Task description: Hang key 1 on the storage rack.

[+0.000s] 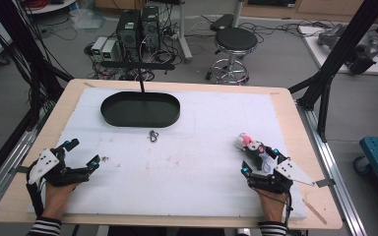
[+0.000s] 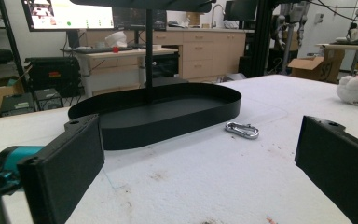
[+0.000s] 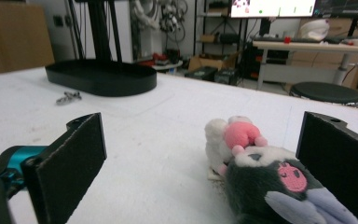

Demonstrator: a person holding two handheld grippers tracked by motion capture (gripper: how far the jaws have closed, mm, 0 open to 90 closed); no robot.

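A small plush toy (image 1: 249, 144), grey and white with pink parts, lies on the white mat at the right. My right gripper (image 1: 260, 160) is open around it; in the right gripper view the plush toy (image 3: 261, 172) sits between the jaws of the right gripper (image 3: 200, 163), closer to the right-hand jaw. My left gripper (image 1: 83, 152) stands open at the near left with nothing between its jaws. A black oval tray (image 1: 167, 118) with a thin upright post sits at the far middle. A silver carabiner (image 1: 153, 135) lies just in front of it.
The left gripper view looks over the mat at the tray (image 2: 177, 135), the carabiner (image 2: 242, 130) and the far plush toy (image 2: 354, 88). A stool (image 1: 235, 42) and computer cases (image 1: 138, 27) stand on the floor beyond the table. Black frame legs flank both sides.
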